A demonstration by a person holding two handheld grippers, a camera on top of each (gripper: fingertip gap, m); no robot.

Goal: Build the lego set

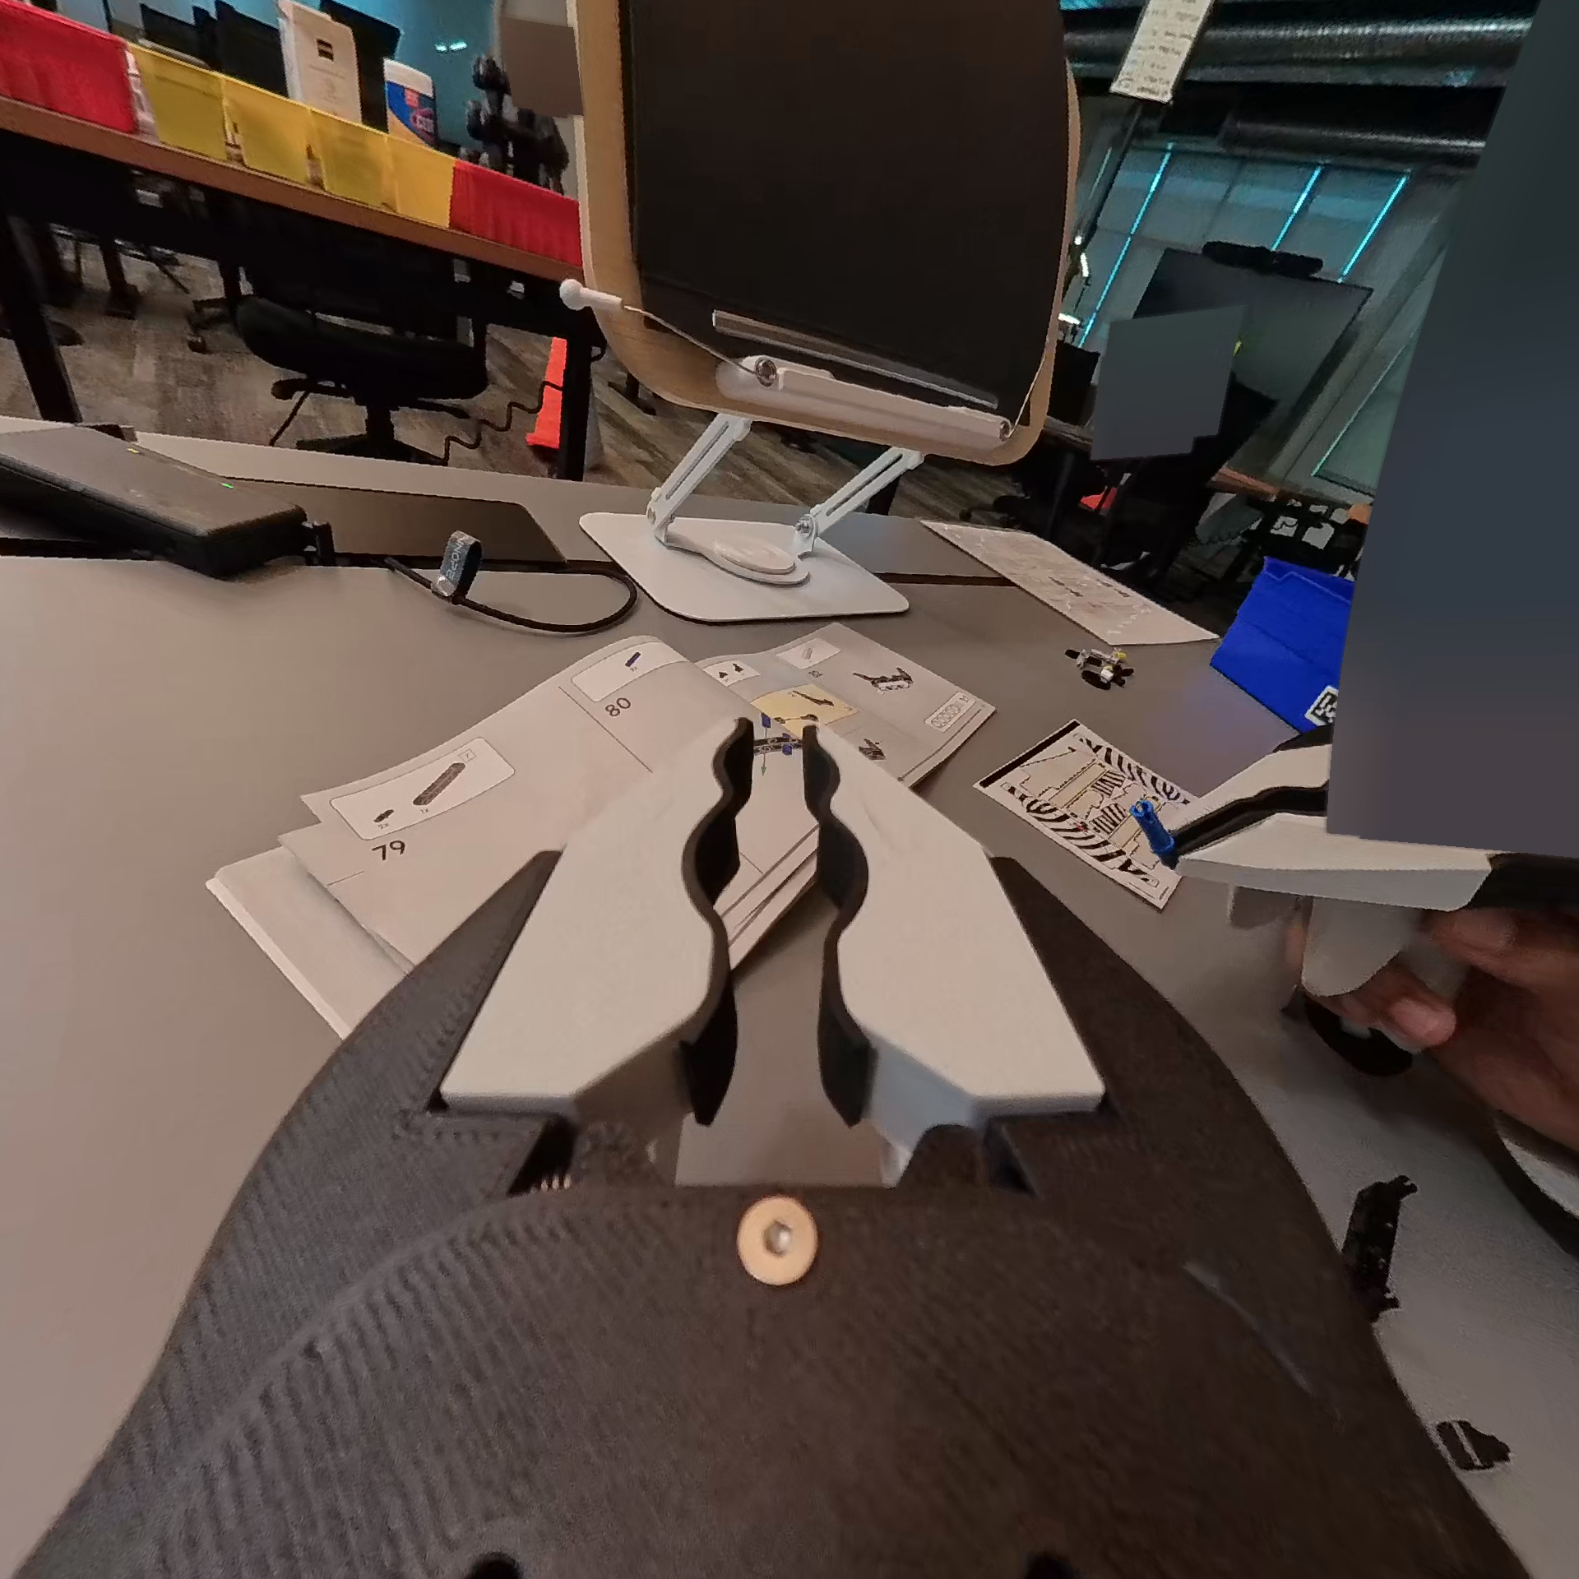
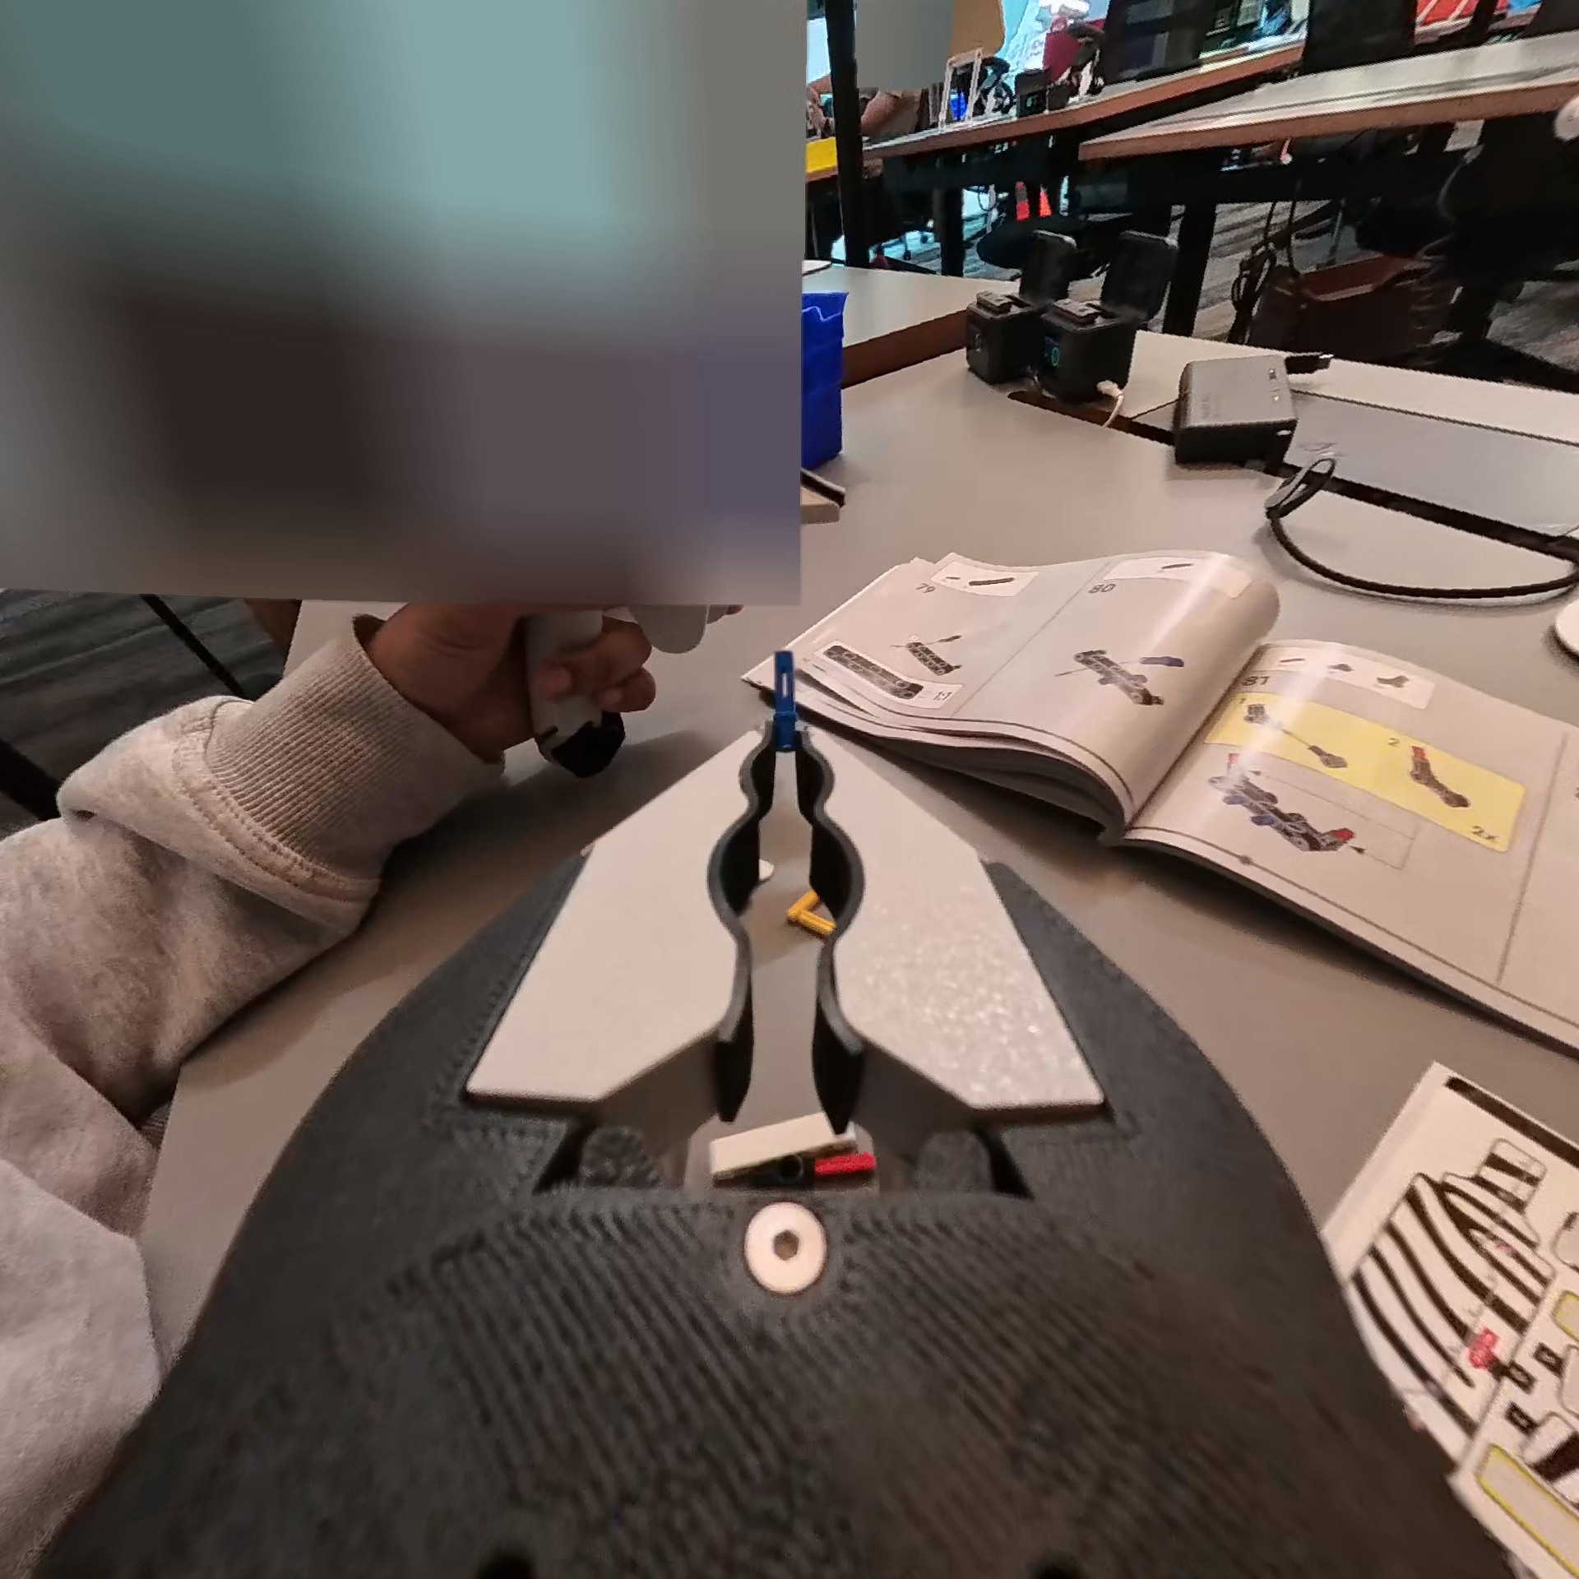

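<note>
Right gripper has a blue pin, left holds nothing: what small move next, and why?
Probably bring the small blue plastic peg, pinched in the right gripper, toward the small grey brick assembly on the table; the left gripper is empty and could steady it.

The instruction booklet (image 2: 1179, 735) is glossy paper catching glare, the table (image 2: 983, 504) a smooth matt grey, the blue pin (image 2: 783, 701) shiny plastic, the sleeve (image 2: 196, 820) soft ribbed fleece cloth — and both grippers' bodies show rough, ridged black printed plastic.
</note>
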